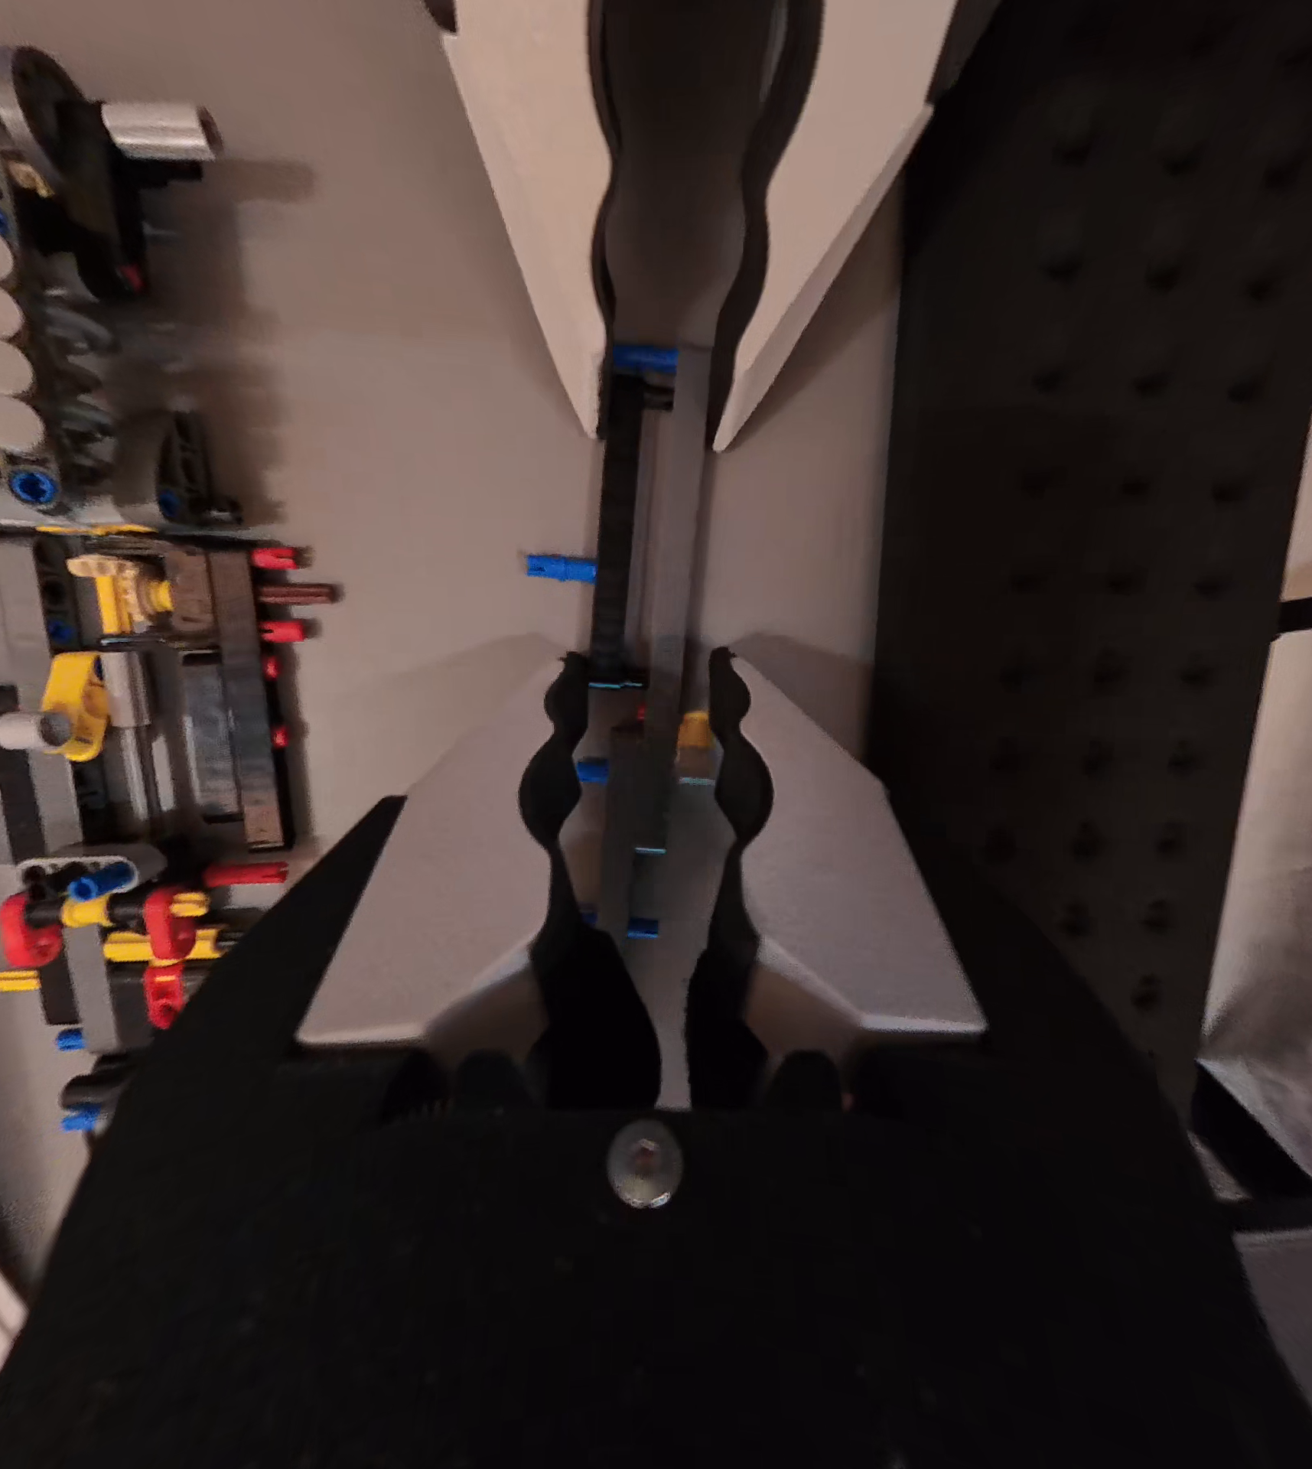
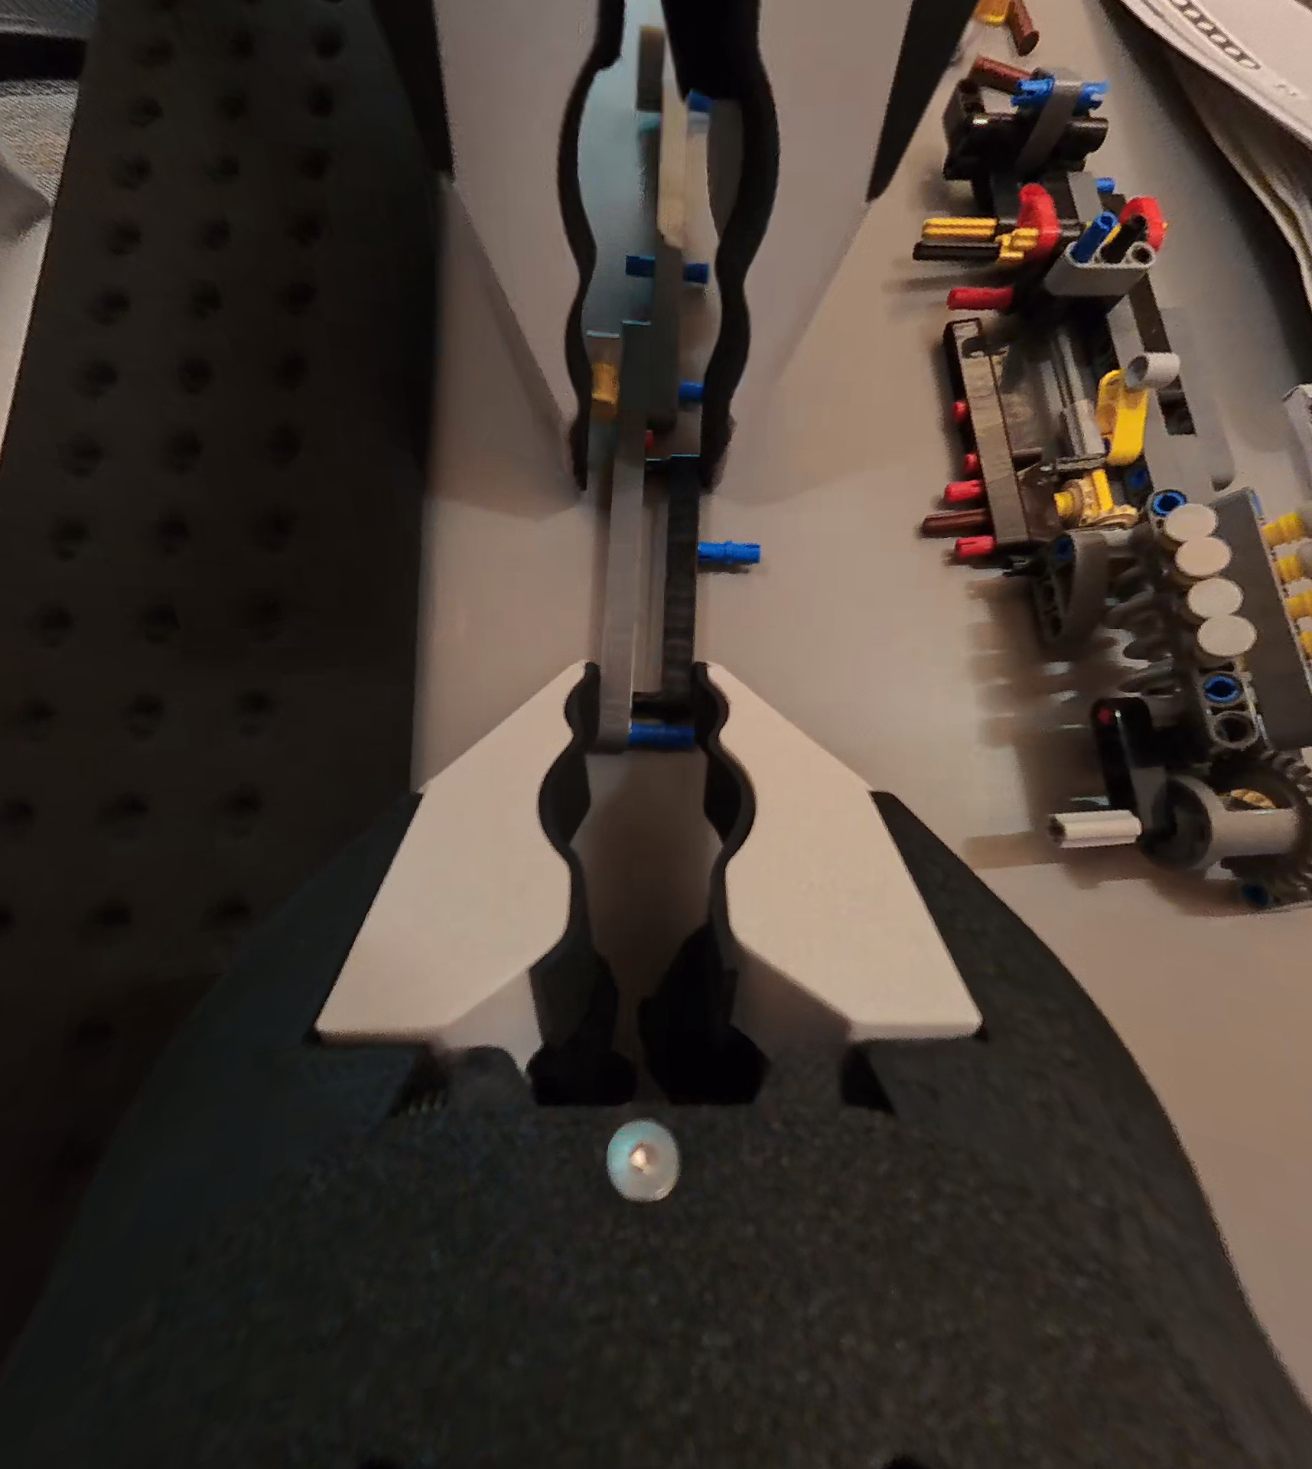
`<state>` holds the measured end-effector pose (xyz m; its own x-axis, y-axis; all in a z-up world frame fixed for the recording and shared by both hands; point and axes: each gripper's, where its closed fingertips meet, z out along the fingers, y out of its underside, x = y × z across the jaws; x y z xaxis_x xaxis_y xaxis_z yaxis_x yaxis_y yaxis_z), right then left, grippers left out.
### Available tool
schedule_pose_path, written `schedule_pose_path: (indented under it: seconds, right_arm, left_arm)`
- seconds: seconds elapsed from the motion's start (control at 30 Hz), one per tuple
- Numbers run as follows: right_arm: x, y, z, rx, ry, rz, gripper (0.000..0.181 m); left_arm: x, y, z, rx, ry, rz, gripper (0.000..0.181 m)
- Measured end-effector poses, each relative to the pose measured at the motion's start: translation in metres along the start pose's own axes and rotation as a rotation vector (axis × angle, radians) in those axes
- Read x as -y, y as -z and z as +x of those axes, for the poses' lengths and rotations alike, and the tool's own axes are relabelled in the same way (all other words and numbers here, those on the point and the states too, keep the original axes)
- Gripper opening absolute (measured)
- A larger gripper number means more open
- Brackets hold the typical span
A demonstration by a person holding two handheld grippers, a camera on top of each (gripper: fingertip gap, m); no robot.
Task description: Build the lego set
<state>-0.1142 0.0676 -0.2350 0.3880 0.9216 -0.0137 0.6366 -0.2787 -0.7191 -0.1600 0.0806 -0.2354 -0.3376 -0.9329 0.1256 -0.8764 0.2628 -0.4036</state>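
Note:
A long beam assembly (image 1: 640, 556) of grey and black beams with blue pins is held in the air between both grippers, above the pale table. My left gripper (image 1: 646, 656) is shut on its thicker end, which has a yellow piece (image 1: 692, 731). My right gripper (image 2: 646, 668) is shut on the thin end of the assembly (image 2: 648, 572), at a blue pin (image 2: 660, 735). Each gripper faces the other and shows at the top of the other's view. One blue pin (image 2: 728, 551) sticks out sideways at mid-length.
A large part-built model (image 2: 1129, 493) with gears, grey discs and red, yellow and blue pins lies on the table, at the left in the left wrist view (image 1: 120, 636). A black perforated board (image 2: 160, 477) runs along the other side. An instruction booklet (image 2: 1288, 183) lies beyond the model. Across from one pair of fingers to the other is roughly 6 cm.

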Motion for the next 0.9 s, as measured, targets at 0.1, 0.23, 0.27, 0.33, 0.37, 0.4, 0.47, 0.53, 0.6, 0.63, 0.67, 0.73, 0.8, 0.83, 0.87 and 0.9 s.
schedule_pose_path:
  seconds: [0.1, 0.23, 0.27, 0.33, 0.37, 0.4, 0.47, 0.53, 0.6, 0.63, 0.67, 0.73, 0.8, 0.83, 0.87, 0.9]
  right_arm:
    - [0.000, 0.000, 0.000, -0.001, -0.013, 0.001, 0.022]
    - [0.000, 0.000, 0.000, 0.007, -0.008, -0.021, 0.022]
    - [0.000, 0.000, 0.000, 0.010, -0.006, -0.025, 0.022]
    - [0.001, -0.001, 0.000, 0.022, -0.014, -0.020, 0.022]
    - [0.001, 0.000, 0.000, 0.030, -0.020, -0.018, 0.022]
    - [0.001, 0.000, 0.000, 0.042, -0.029, -0.013, 0.022]
    - [0.000, 0.002, -0.001, 0.066, -0.040, -0.025, 0.022]
    - [-0.005, 0.007, 0.001, 0.068, -0.032, -0.048, 0.024]
    - [-0.005, 0.007, 0.000, 0.064, -0.007, -0.044, 0.025]
    - [-0.005, 0.006, -0.001, 0.057, 0.018, -0.040, 0.025]
    - [-0.004, 0.004, -0.002, 0.046, 0.040, -0.032, 0.025]
    - [-0.003, 0.003, 0.000, 0.016, 0.060, -0.006, 0.022]
    - [-0.003, 0.003, 0.000, 0.018, 0.050, 0.011, 0.022]
    - [-0.003, 0.003, 0.000, 0.017, 0.044, 0.018, 0.022]
    - [-0.003, 0.003, 0.000, 0.015, 0.038, 0.016, 0.022]
    - [-0.003, 0.003, 0.000, 0.017, 0.035, 0.013, 0.022]
  left_arm:
    - [0.003, 0.005, -0.003, -0.045, 0.026, -0.006, 0.030]
    - [0.001, 0.001, 0.001, -0.081, -0.028, -0.058, 0.026]
    - [0.001, 0.001, 0.001, -0.075, -0.050, -0.073, 0.026]
    - [-0.001, 0.000, 0.001, -0.058, -0.084, -0.098, 0.026]
    - [-0.001, 0.000, 0.000, -0.044, -0.093, -0.101, 0.026]
    - [-0.001, 0.000, -0.001, -0.044, -0.093, -0.101, 0.025]
    - [-0.001, 0.000, 0.001, -0.062, -0.082, -0.103, 0.025]
    - [-0.001, 0.001, 0.001, -0.077, -0.068, -0.104, 0.024]
    - [0.000, 0.001, 0.000, -0.100, -0.046, -0.110, 0.024]
    - [0.001, 0.001, 0.000, -0.117, -0.025, -0.112, 0.023]
    - [0.001, 0.001, 0.001, -0.132, -0.009, -0.110, 0.022]
    - [0.004, 0.000, 0.003, -0.146, 0.008, -0.097, 0.021]
    - [0.004, 0.000, 0.003, -0.139, 0.011, -0.099, 0.021]
    - [0.004, -0.001, 0.004, -0.128, 0.009, -0.102, 0.021]
    - [0.004, -0.001, 0.004, -0.113, 0.003, -0.107, 0.021]
    - [0.003, -0.001, 0.005, -0.095, -0.007, -0.116, 0.023]
